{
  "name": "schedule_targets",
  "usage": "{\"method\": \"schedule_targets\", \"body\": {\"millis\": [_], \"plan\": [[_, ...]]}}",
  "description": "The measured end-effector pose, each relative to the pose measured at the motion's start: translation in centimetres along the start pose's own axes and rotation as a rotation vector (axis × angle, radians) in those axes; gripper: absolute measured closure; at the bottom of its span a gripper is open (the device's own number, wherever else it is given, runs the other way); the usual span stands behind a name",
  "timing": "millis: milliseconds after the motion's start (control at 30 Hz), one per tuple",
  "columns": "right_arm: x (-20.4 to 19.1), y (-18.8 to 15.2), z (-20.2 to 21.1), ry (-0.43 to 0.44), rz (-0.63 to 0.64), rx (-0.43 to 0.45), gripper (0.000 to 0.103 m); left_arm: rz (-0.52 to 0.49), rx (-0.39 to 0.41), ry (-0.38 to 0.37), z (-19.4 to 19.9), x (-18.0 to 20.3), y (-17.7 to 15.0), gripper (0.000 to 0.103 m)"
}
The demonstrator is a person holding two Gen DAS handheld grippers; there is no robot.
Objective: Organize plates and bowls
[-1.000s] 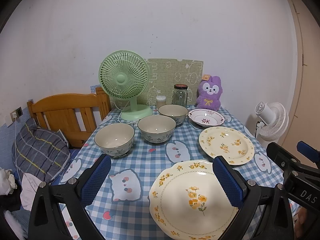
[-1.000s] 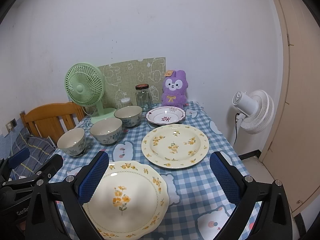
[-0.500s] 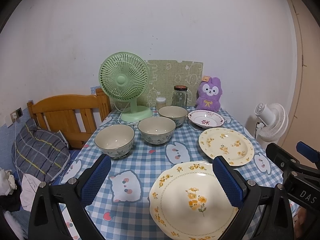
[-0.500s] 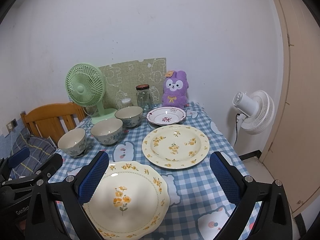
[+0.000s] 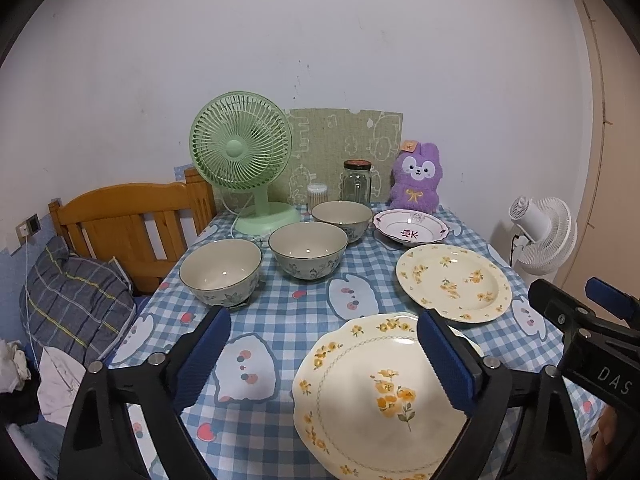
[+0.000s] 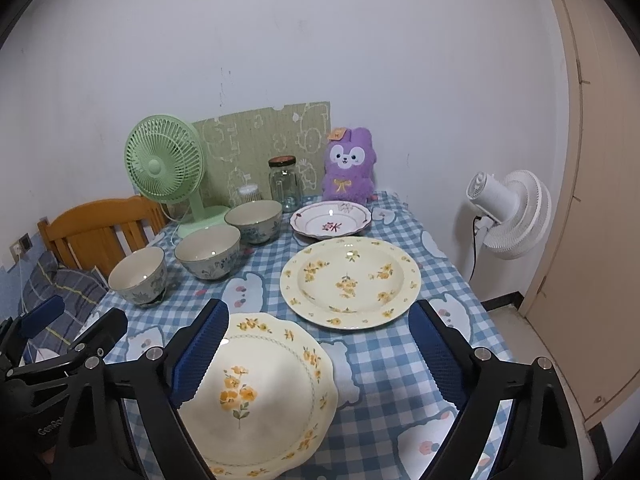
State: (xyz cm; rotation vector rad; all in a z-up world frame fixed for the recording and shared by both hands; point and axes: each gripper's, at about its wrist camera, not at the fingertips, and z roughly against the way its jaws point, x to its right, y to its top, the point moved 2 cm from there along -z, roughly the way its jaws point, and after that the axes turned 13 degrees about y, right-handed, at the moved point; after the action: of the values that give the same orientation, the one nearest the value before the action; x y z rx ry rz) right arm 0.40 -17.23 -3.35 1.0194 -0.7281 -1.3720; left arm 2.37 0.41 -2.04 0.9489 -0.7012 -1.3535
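Three floral bowls stand in a diagonal row on the checked table. To their right lie a pink-rimmed dish, a round cream plate and, nearest, a scalloped cream plate. My left gripper hovers over the near edge, its jaws closing with nothing between them. In the right wrist view the same bowls, dish, round plate and scalloped plate show. My right gripper is also closing on nothing.
A green fan, glass jar, cotton-swab tub and purple plush line the back edge against the wall. A wooden chair stands left of the table. A white floor fan stands on the right.
The jaws of both grippers have narrowed a little. Neither hand has moved, and the dishes lie as before.
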Motion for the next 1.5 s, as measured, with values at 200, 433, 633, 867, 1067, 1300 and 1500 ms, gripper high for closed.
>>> {"method": "schedule_targets", "body": {"millis": [200,433,633,867,1067,1300,1500], "plan": [[0.1,-0.9,-1.8,0.012,-0.001,-0.039,0.014,-0.005,-0.029,-0.002,-1.5,0.5,-0.7,0.012],[0.8,-2.2,-4.2,0.015,-0.026,-0.093,0.014,-0.018,-0.093,-0.004,-3.8,1.0,-1.9,0.017],[1.1,-3.4,-6.5,0.023,-0.048,-0.152,0.014,-0.036,-0.139,0.001,-5.5,1.6,-3.1,0.018],[1.3,-4.5,-8.8,0.024,-0.066,-0.218,0.019,-0.056,-0.215,0.004,-7.6,1.9,-4.7,0.022],[1.9,-6.0,-10.7,0.019,-0.088,-0.284,0.022,-0.065,-0.275,-0.016,-9.0,2.0,-5.6,0.028],[2.4,-7.1,-12.0,0.005,-0.092,-0.338,0.028,-0.075,-0.343,-0.032,-10.1,2.4,-6.9,0.035],[2.6,-7.6,-12.7,-0.015,-0.090,-0.373,0.039,-0.077,-0.360,-0.023,-10.5,2.5,-7.4,0.038]]}}
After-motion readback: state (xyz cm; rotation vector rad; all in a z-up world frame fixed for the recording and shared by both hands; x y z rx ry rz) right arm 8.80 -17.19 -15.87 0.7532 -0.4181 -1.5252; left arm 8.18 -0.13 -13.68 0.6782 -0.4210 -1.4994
